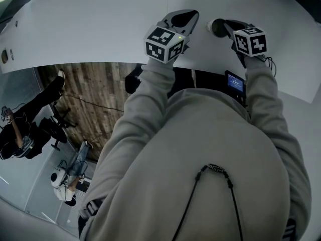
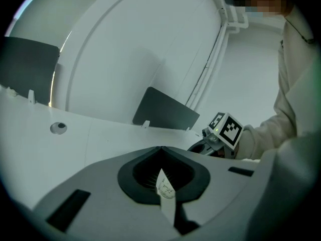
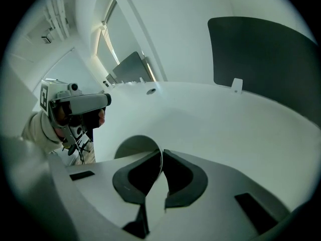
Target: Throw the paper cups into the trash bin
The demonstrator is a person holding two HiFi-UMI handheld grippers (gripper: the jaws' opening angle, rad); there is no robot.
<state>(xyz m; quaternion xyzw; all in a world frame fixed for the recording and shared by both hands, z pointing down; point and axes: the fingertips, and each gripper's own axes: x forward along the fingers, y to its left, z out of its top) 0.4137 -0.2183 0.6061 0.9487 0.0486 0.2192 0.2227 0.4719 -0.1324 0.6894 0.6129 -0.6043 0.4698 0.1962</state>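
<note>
Looking steeply down past your grey hoodie [image 1: 200,149], the head view shows both grippers reaching onto a white table [image 1: 90,29] at the top of the frame. Your right gripper [image 1: 222,28], at upper right, is clenched on a paper cup [image 1: 214,26]. Its own view shows the thin cup wall pinched between the pads, with the round mouth just left of them. Your left gripper [image 1: 186,18], near it, is closed on a small white slip [image 2: 164,185] with faint print. No trash bin shows in any view. The pinch takes one wall only, so the cup will likely swing and crumple easily. Lift it gently with a firm clamp, find the bin, and let go only with the cup above its opening.
</note>
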